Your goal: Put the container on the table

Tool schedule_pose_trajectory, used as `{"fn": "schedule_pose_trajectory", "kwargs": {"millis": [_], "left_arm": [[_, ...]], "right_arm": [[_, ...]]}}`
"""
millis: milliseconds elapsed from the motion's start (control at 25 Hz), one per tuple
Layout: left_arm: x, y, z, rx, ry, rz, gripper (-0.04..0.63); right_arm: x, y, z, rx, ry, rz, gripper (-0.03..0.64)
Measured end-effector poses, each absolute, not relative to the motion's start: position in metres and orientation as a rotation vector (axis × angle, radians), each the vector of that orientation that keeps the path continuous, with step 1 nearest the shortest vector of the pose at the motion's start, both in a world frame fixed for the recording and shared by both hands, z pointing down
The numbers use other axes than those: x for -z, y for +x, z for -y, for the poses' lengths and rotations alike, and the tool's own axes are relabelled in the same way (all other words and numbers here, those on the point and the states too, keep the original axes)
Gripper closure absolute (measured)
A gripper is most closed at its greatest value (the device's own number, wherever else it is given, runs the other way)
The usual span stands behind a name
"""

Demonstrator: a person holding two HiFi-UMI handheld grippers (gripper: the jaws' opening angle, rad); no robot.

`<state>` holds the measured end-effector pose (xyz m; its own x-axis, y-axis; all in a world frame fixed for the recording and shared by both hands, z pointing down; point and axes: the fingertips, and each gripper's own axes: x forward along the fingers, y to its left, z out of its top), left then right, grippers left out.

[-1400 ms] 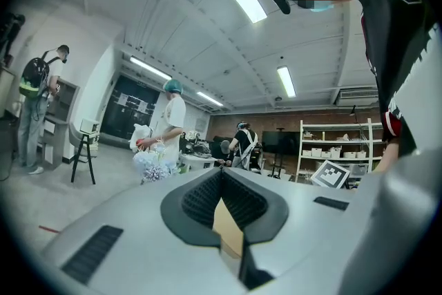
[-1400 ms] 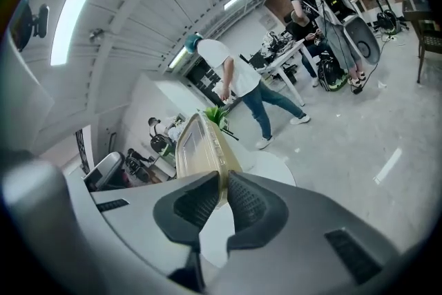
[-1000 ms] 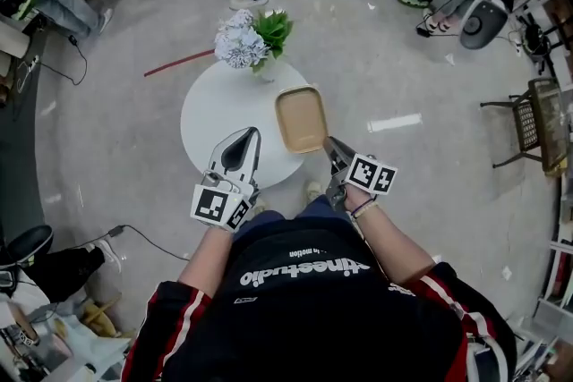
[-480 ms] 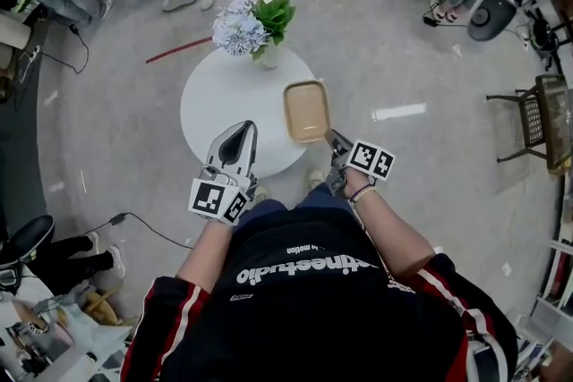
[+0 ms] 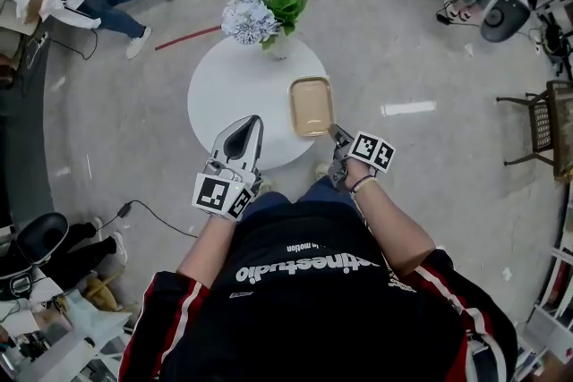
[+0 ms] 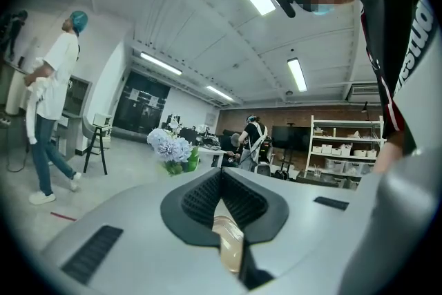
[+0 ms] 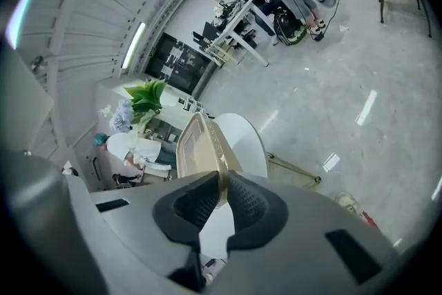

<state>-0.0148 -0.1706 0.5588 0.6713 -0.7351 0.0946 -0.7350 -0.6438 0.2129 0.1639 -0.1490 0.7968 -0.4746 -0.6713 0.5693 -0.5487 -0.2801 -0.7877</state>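
Obs: right tool point(image 5: 337, 137) point(image 7: 222, 179) is clenched on the near rim of a tan, shallow rectangular container point(image 5: 312, 106) point(image 7: 196, 147), pads on either side of the rim. The container sits over the right part of the round white worktop point(image 5: 237, 89), long side pointing away from the person; contact with the surface cannot be told. The left tool point(image 5: 255, 121) point(image 6: 221, 173) has its jaws together, nothing gripped, over the near worktop edge. A bunch of pale blue flowers with green leaves point(image 5: 264, 12) stands at the far edge.
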Motion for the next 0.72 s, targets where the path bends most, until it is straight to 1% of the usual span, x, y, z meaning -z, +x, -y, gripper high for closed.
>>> {"fn": "schedule_pose_trajectory", "kwargs": {"millis": [480, 720], "left_arm": [[-0.572, -0.022, 0.164, 0.004, 2.642, 1.197, 0.572], [-0.576, -0.026, 0.164, 0.002, 2.621, 1.213, 0.572]], "right_arm": [[-0.848, 0.166, 0.147, 1.940, -1.568, -1.744, 0.563], [-0.858, 0.164, 0.150, 1.951, -1.568, -1.746, 0.563]]}}
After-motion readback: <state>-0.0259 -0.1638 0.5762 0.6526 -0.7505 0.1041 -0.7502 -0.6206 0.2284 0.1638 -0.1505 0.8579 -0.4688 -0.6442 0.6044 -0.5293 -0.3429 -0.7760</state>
